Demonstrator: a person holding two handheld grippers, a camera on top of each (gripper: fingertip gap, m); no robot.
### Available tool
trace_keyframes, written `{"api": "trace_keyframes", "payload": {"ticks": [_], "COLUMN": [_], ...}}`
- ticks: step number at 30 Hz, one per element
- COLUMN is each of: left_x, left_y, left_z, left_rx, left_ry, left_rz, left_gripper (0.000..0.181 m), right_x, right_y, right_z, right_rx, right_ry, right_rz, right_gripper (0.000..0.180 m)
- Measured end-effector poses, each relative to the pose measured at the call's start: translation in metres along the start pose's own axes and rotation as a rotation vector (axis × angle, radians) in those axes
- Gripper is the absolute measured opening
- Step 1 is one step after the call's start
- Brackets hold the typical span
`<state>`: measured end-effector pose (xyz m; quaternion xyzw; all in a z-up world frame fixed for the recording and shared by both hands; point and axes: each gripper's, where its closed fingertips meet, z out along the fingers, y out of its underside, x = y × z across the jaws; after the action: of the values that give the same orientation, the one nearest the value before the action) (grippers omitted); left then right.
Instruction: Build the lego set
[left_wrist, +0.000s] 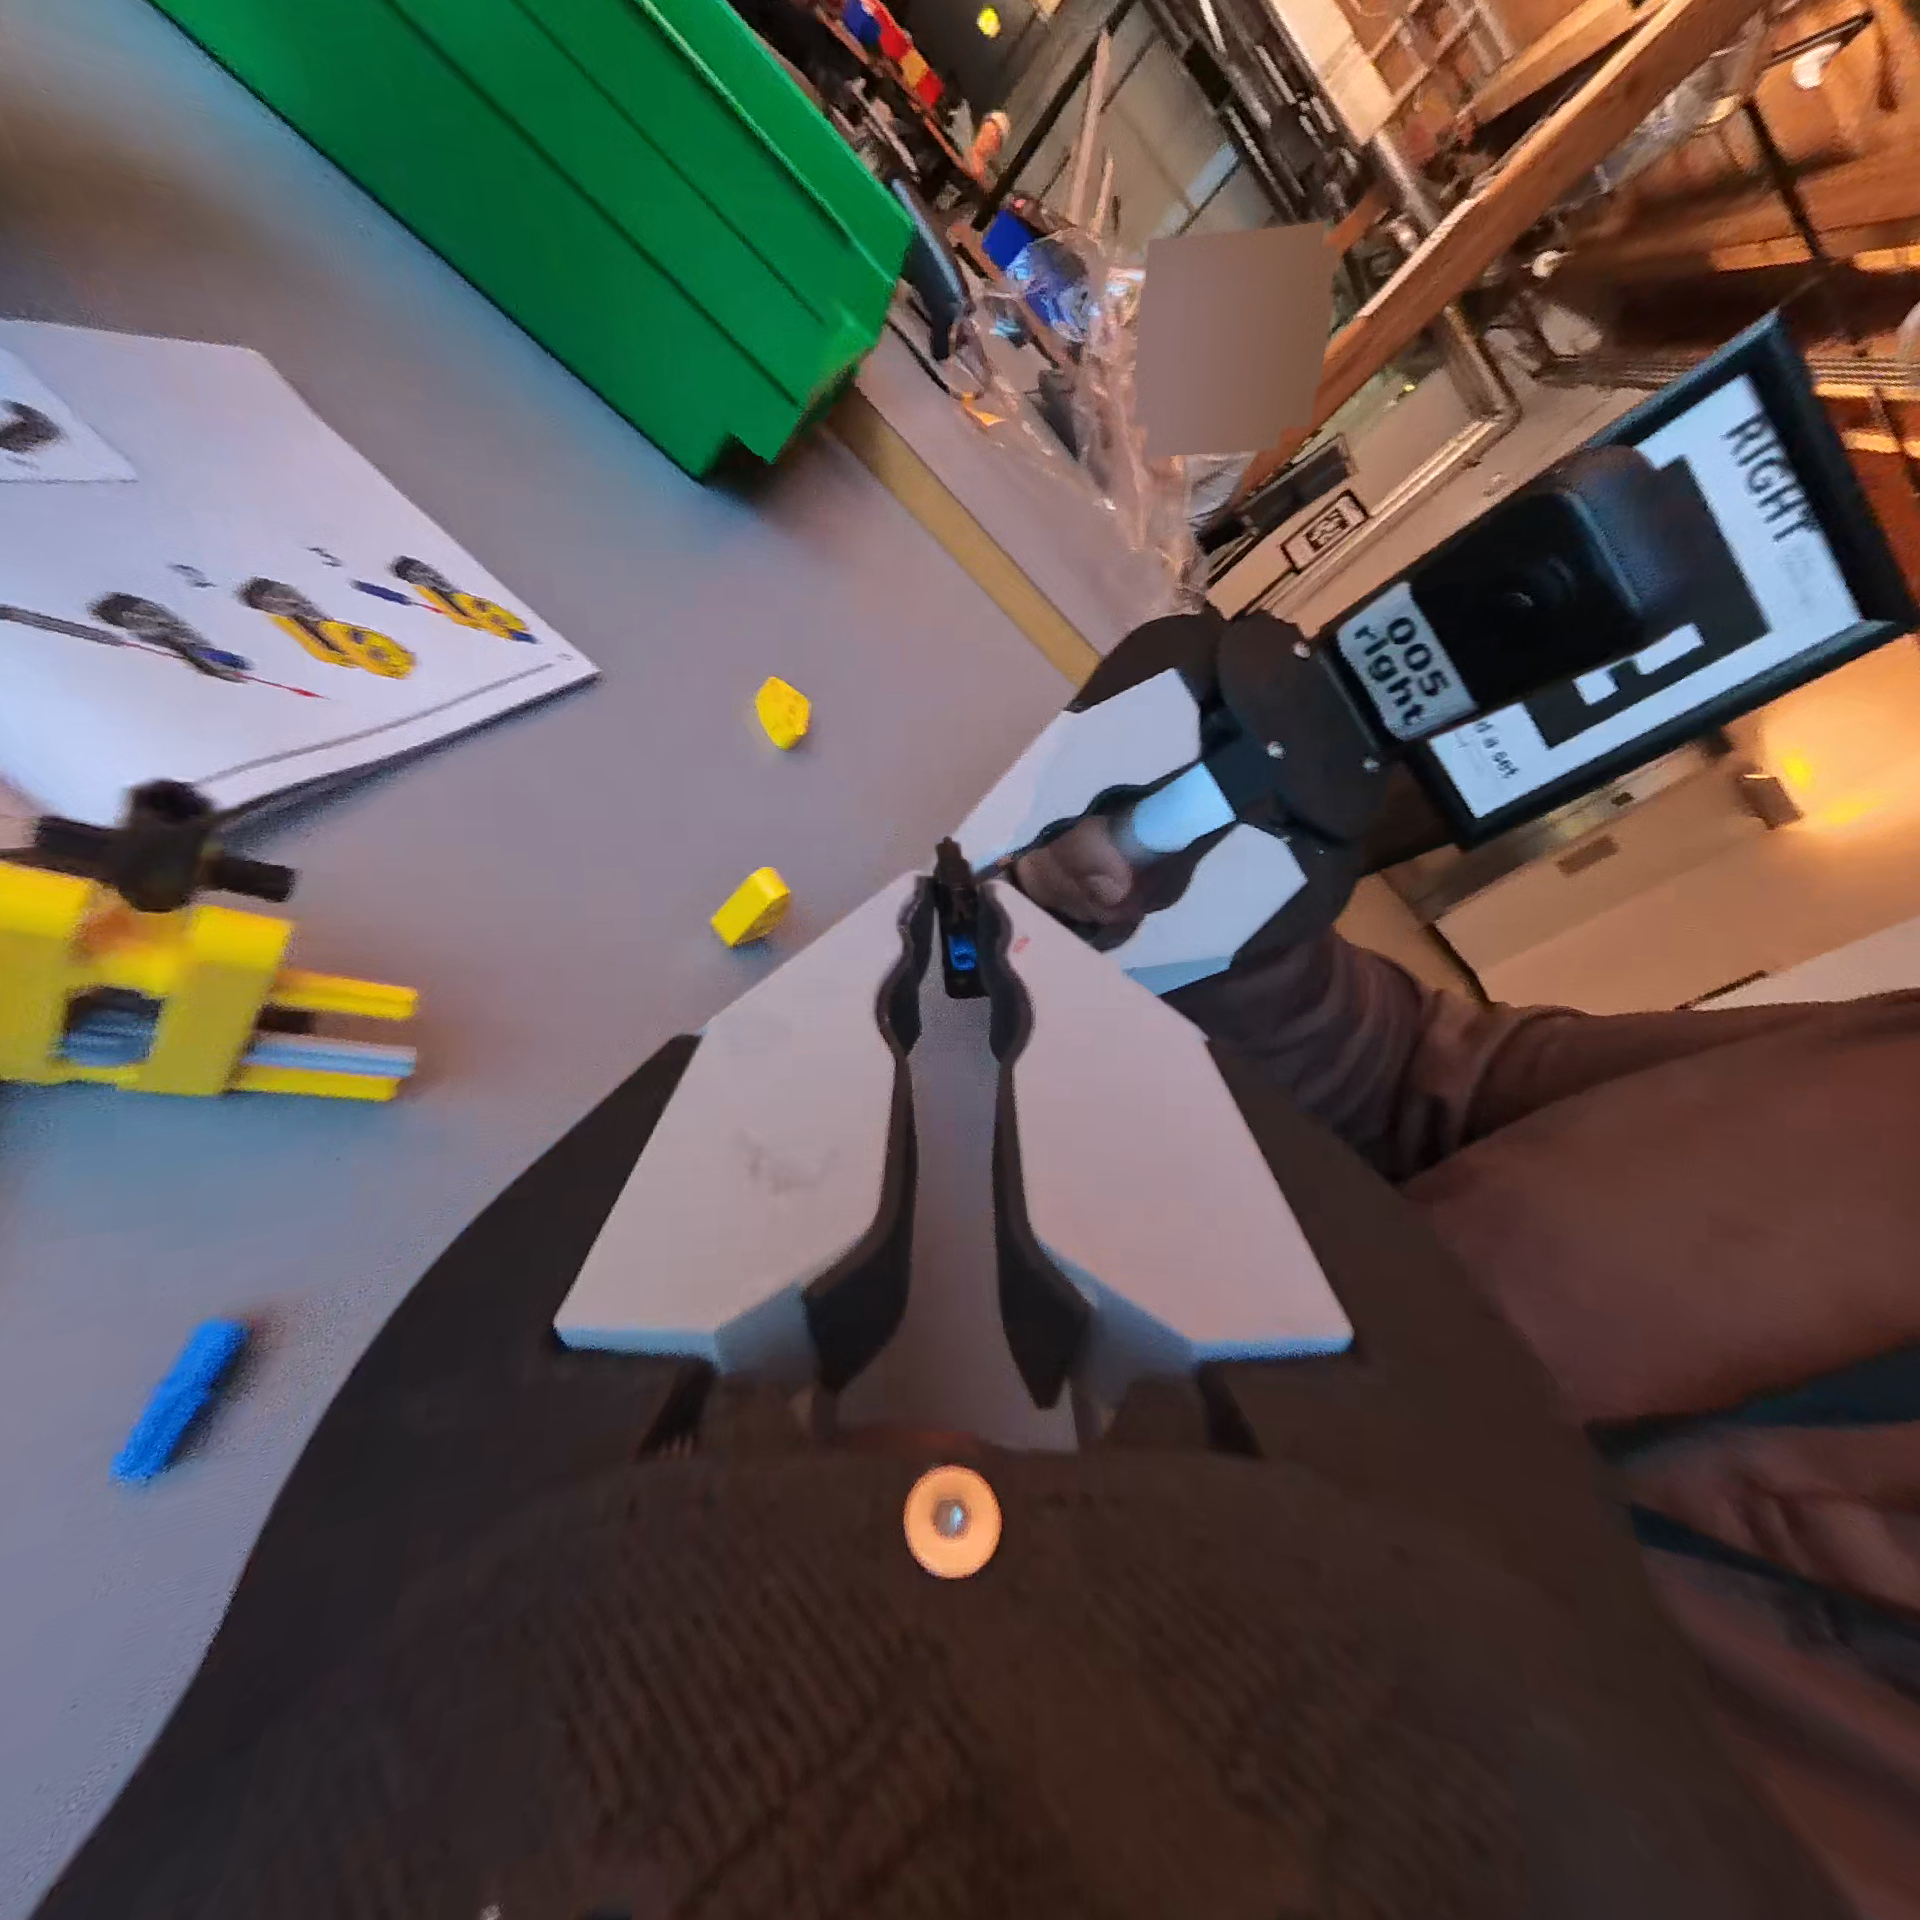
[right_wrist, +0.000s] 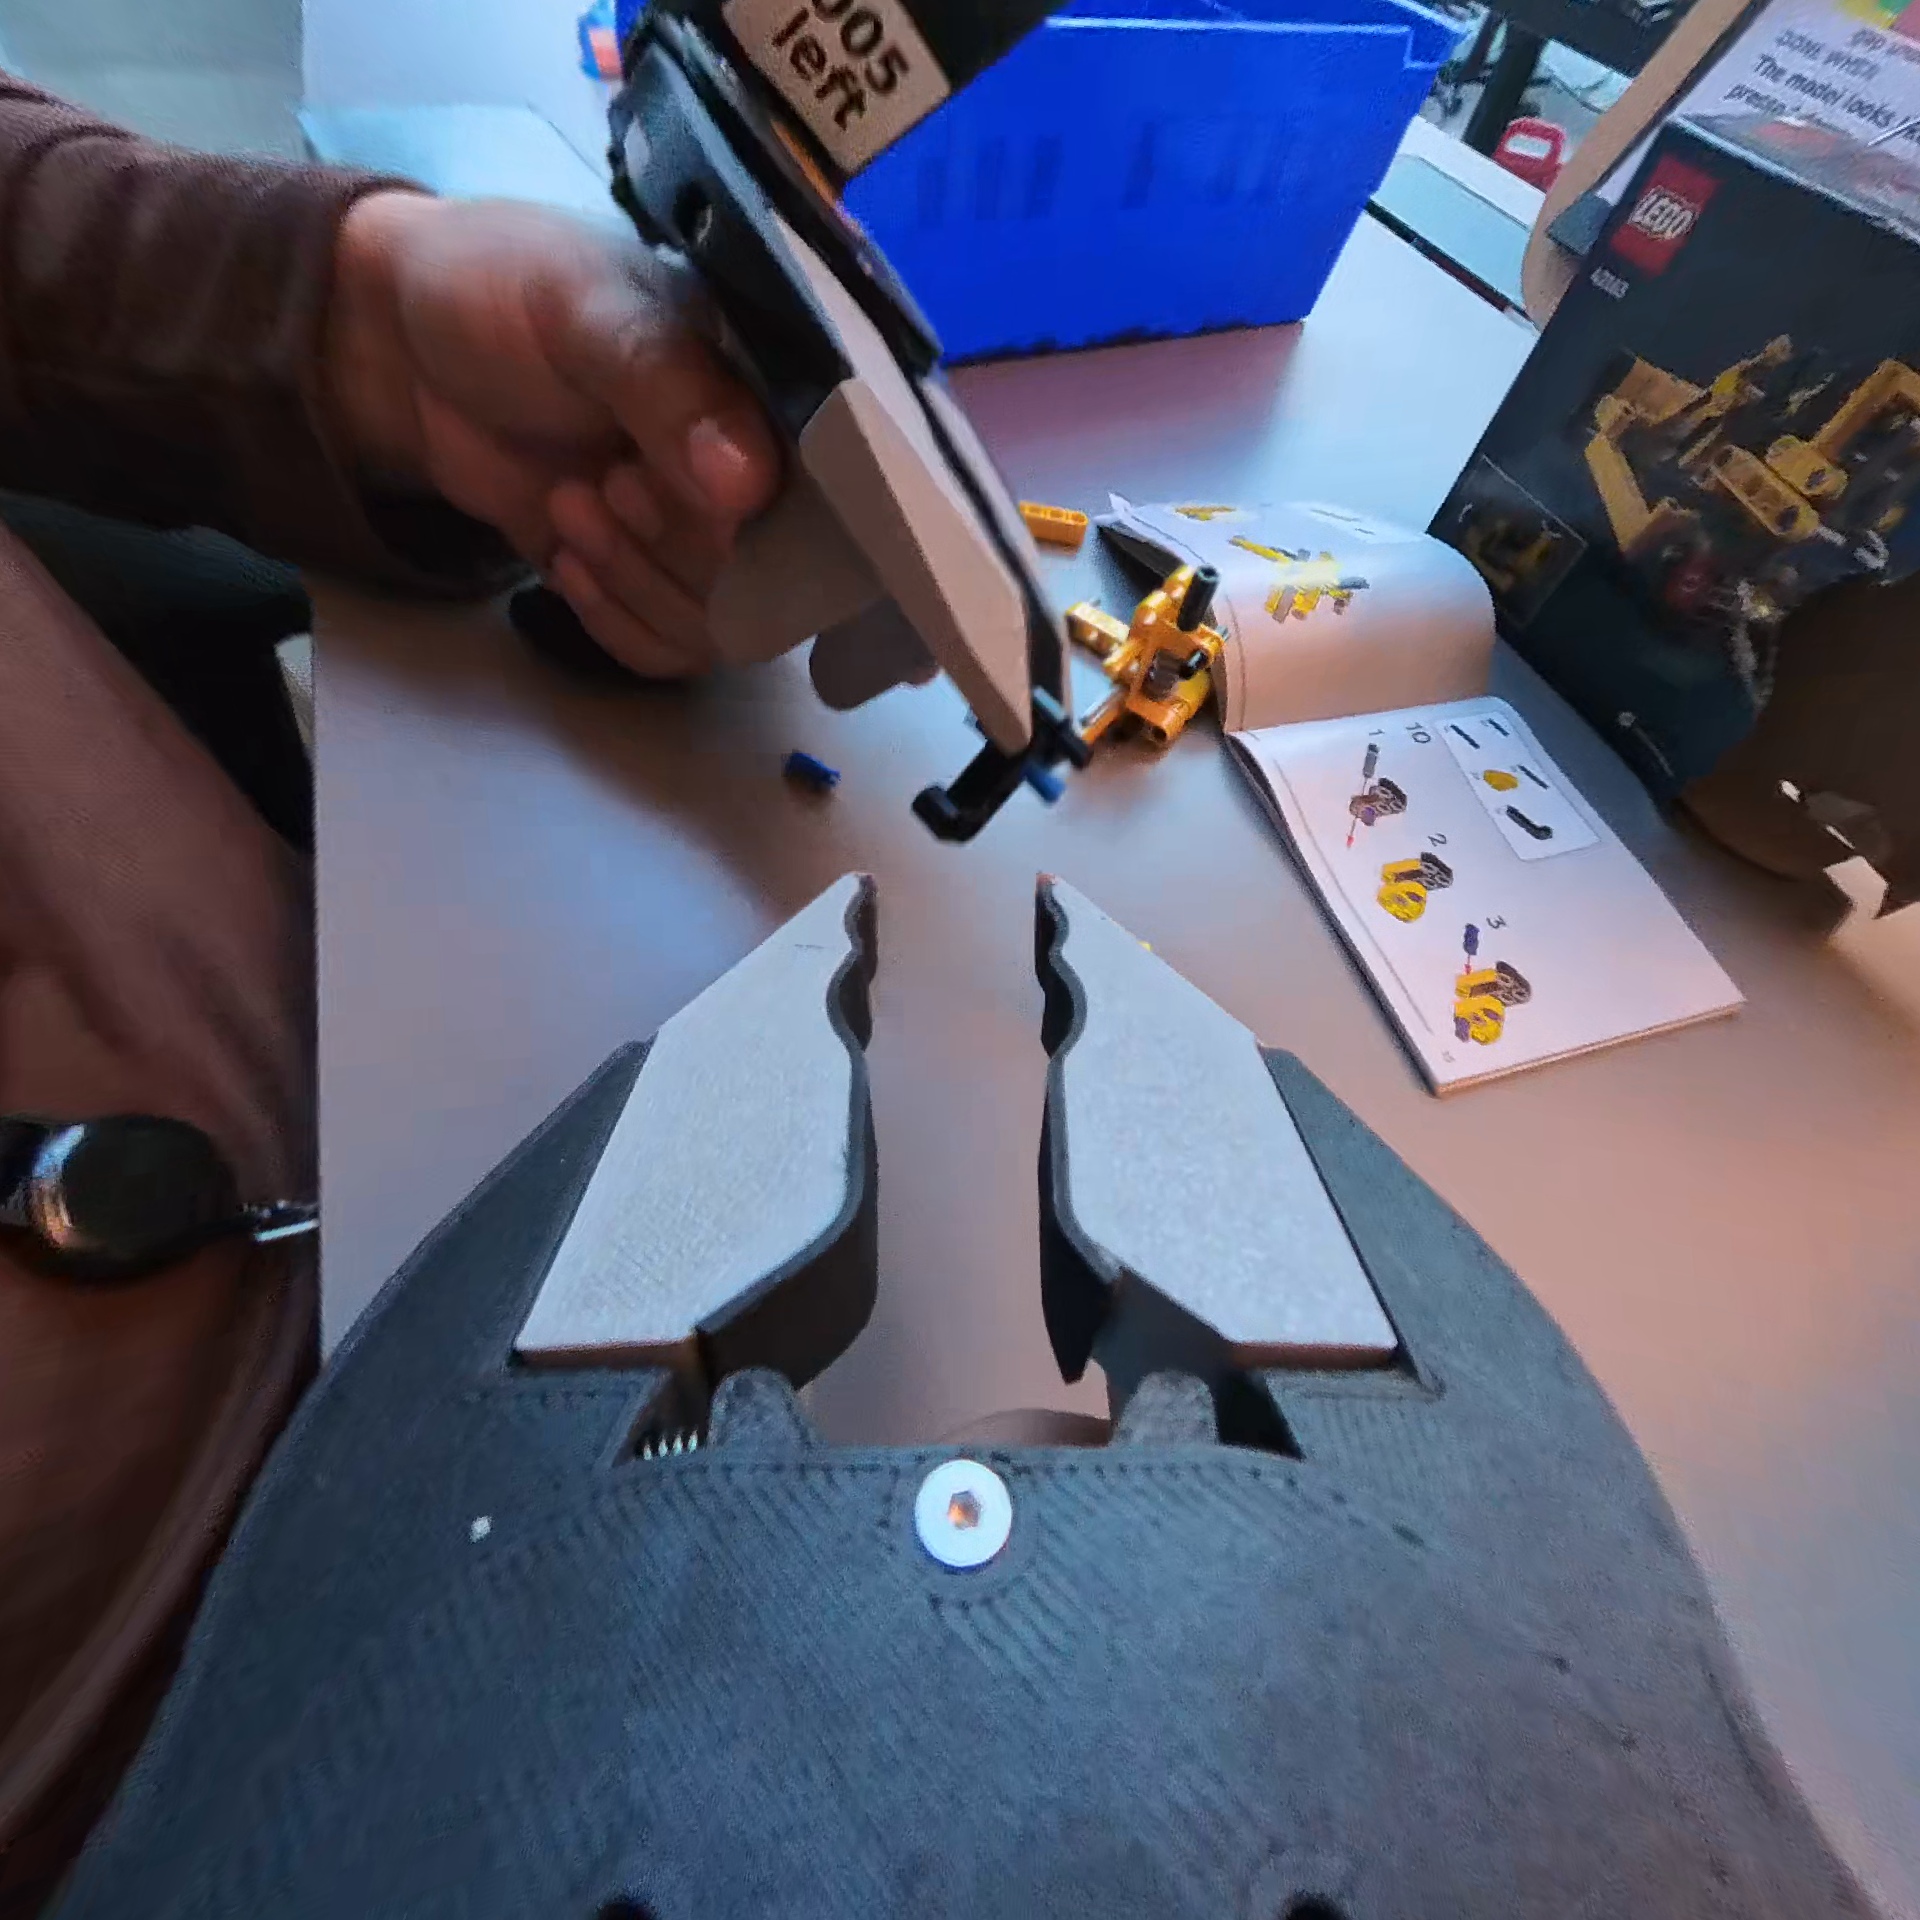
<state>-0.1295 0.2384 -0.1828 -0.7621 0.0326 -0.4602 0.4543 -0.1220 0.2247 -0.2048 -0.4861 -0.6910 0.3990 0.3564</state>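
My left gripper (left_wrist: 956, 920) is shut on a black angled beam (left_wrist: 958, 951) with a blue pin in it. The right wrist view shows this gripper (right_wrist: 1039, 727) held above the table, with the beam (right_wrist: 971, 795) hanging below its tips. My right gripper (right_wrist: 956, 899) is open and empty, its tips just short of the beam. One of its fingers (left_wrist: 1101, 748) shows in the left wrist view, beside the beam. A yellow partial assembly (right_wrist: 1153, 665) lies on the table past the beam; it also shows in the left wrist view (left_wrist: 156, 987).
An open instruction booklet (right_wrist: 1475, 894) and the dark set box (right_wrist: 1714, 468) lie to the right. A blue bin (right_wrist: 1143, 177) stands at the back and a green bin (left_wrist: 582, 208) farther off. Loose on the table are a blue pin (right_wrist: 810, 769), two yellow pieces (left_wrist: 781, 712) (left_wrist: 750, 906) and a yellow beam (right_wrist: 1051, 520). Less than 4 cm separates the two grippers' tips.
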Motion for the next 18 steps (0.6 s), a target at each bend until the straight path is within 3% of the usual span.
{"api": "trace_keyframes", "payload": {"ticks": [6,13,18], "left_x": [0.003,-0.004,-0.007], "left_y": [-0.008,-0.004,-0.007], "left_z": [0.002,-0.007,-0.009], "left_rx": [0.034,-0.068,-0.082], "left_ry": [0.032,0.023,0.027], "left_rz": [0.013,0.171,0.239], "left_gripper": [0.004,0.004,0.004], "right_x": [0.009,0.048,0.053], "right_y": [-0.007,0.008,0.017], "right_z": [-0.004,-0.018,-0.013], "right_rx": [0.057,0.033,-0.013], "right_ry": [0.029,0.084,-0.027], "right_rz": [-0.009,-0.035,-0.105], "right_gripper": [0.000,0.007,0.010]}}
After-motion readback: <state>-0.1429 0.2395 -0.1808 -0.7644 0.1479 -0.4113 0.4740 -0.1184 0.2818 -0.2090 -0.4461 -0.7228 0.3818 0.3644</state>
